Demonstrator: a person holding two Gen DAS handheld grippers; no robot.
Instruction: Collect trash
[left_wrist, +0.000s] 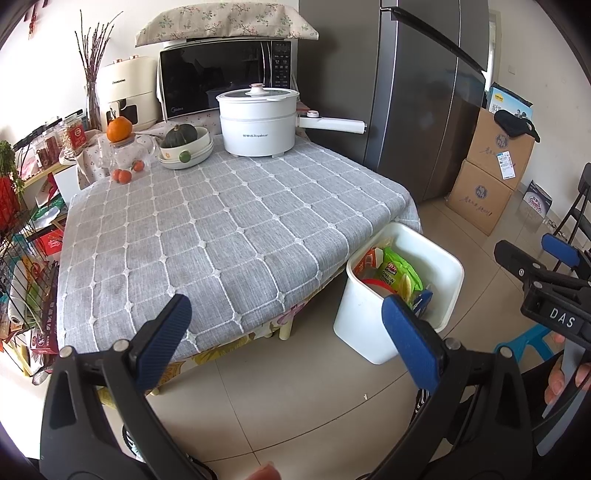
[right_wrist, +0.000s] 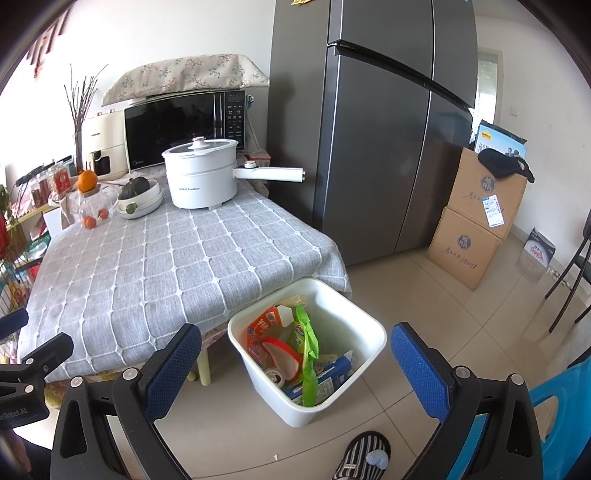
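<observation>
A white bin (right_wrist: 354, 325) stands on the floor by the table's near right corner; it also shows in the left wrist view (left_wrist: 439, 258). It holds a green snack bag (right_wrist: 308, 354), an orange carton (right_wrist: 264, 328), a blue carton (right_wrist: 325, 376) and other wrappers. My left gripper (left_wrist: 286, 332) is open and empty, above the table's front edge, left of the bin. My right gripper (right_wrist: 299, 363) is open and empty, held above the bin. The right gripper also shows at the right edge of the left wrist view (left_wrist: 535, 254).
The table (left_wrist: 221, 236) has a grey checked cloth. At its back stand a white electric pot (left_wrist: 258, 122), a bowl with a squash (left_wrist: 186, 144), a glass jar with an orange (left_wrist: 123, 147) and a microwave (left_wrist: 225, 77). A grey fridge (right_wrist: 373, 129), stacked cardboard boxes (right_wrist: 476, 229), a wire rack (left_wrist: 26, 266) and a blue stool (right_wrist: 565, 410) stand around.
</observation>
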